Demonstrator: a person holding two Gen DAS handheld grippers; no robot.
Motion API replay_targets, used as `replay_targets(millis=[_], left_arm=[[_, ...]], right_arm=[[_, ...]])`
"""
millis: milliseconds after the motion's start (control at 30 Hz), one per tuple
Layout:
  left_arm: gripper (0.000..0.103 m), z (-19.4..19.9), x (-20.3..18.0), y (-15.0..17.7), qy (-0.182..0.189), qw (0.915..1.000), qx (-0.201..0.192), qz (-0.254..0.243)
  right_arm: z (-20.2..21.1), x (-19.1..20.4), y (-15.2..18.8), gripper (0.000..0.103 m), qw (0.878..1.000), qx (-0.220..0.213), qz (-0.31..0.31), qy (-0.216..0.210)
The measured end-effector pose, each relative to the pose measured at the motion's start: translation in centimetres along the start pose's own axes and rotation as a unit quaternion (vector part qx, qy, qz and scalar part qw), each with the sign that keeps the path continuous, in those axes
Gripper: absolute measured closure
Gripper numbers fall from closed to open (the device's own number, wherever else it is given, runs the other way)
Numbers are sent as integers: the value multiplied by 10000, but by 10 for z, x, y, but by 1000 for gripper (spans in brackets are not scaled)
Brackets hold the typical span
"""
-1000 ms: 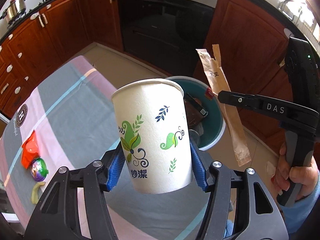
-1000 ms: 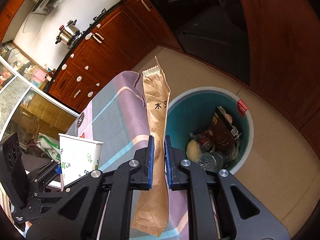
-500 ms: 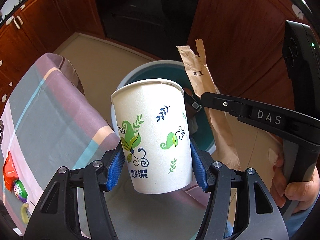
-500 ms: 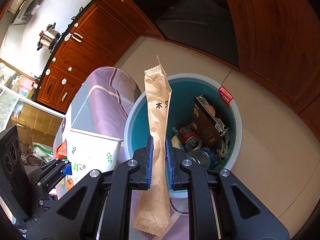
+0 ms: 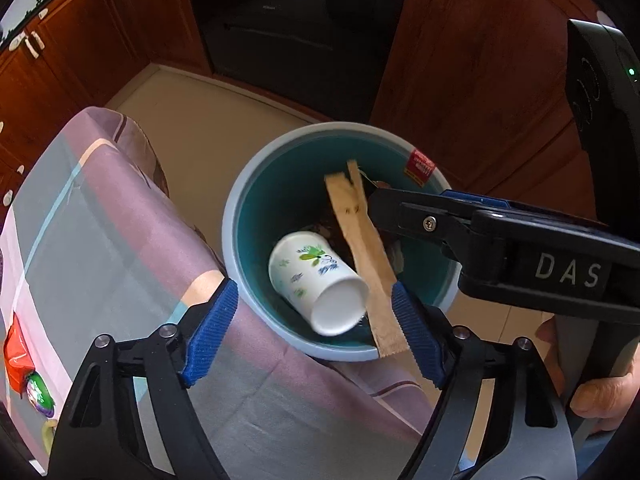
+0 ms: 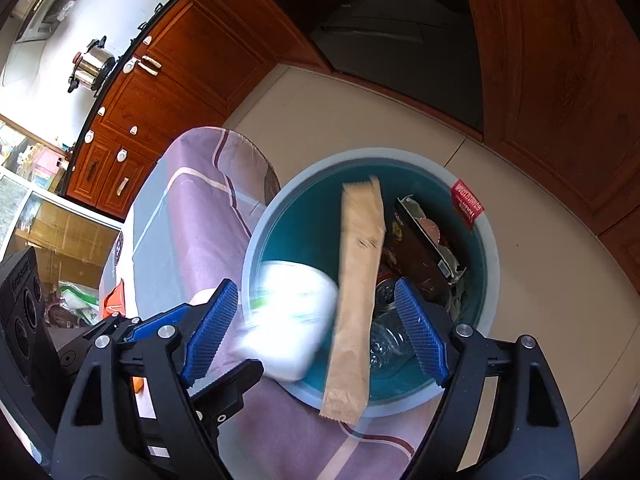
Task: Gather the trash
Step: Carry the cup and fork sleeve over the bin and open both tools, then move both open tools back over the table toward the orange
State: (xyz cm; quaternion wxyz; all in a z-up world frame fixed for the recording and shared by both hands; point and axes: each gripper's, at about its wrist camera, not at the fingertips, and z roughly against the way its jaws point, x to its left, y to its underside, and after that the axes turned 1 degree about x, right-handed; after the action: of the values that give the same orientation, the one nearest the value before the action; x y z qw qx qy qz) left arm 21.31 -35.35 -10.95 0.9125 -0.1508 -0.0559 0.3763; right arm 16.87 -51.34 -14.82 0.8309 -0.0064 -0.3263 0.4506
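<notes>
1. My left gripper (image 5: 314, 334) is spread wide, holding nothing.
2. My right gripper (image 6: 316, 330) is spread too.
3. The cup (image 5: 316, 282) and wrapper (image 6: 356, 296) are loose just ahead, over the bin (image 5: 240, 208).

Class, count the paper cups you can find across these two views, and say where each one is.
1. The paper cup is on its side, falling into the teal bin beside the brown paper sleeve, free of both grippers' fingers. Others may be buried under the bin's rubbish.
</notes>
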Motion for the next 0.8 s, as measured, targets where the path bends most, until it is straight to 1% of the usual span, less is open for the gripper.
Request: replay_targets(millis=[33,67,100,167,333,533,600,800], left_arm=[[15,2,0,-1,-16,10000,-25,11],[10,5,0,0,-25,10000,-60,23],[8,9,-1,1,-29,9999,-91,33],[7,15,1,3,-16,9999,-151,49],[6,20,9,6,-15,9998,-176,97],[6,32,9,15,3,9996,-236,147],[5,33,10,18,-3,9995,-271,162],[5,53,15,32,-10,9987,-442,251]], right_arm=[[1,0,0,22,10000,20,-9,31],[2,0,0,19,10000,26,-50,45],[3,0,1,18,9999,10,-97,52],[6,-1,2,16,9998,7,-155,90],[10,3,6,15,9997,23,-166,174],[17,11,12,15,9996,34,-188,184],[20,15,15,15,9996,49,-179,190],[31,30,27,15,9997,30,-95,209]])
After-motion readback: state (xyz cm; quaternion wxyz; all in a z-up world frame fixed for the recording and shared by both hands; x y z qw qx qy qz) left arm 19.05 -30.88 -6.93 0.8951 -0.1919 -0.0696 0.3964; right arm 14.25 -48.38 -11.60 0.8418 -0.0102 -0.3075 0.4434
